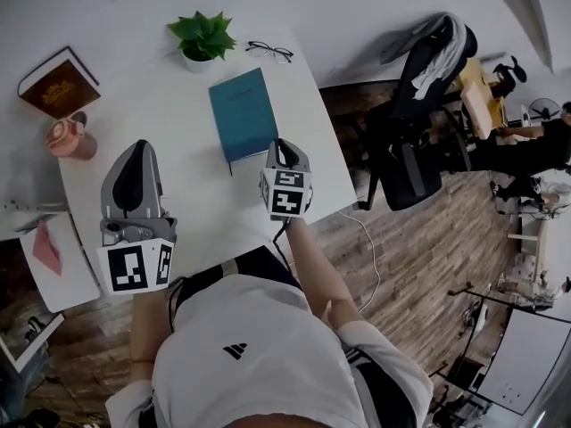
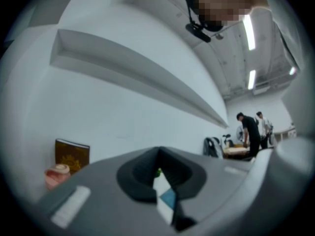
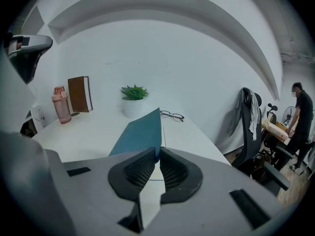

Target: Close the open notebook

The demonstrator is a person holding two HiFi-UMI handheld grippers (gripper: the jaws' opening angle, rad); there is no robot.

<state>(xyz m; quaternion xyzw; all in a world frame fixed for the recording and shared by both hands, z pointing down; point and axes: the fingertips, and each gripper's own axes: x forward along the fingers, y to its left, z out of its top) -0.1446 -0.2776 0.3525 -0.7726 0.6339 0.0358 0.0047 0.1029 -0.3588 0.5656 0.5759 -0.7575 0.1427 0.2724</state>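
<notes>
Both the left gripper (image 1: 138,150) and the right gripper (image 1: 284,145) are hovering empty, jaws closed, probably because the teal notebook (image 1: 243,112) is already lying shut.

Left gripper (image 2: 158,152) jaws together, brown book (image 2: 72,156) and pink bottle (image 2: 57,175) at left — two people (image 2: 250,132) far right

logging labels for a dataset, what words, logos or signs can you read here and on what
No words readable.
book: gold cover print, too blurred.
notebook: faint cover mark, too small.
shirt: black three-bar logo, no letters.
cubes: square markers, no letters.
</notes>
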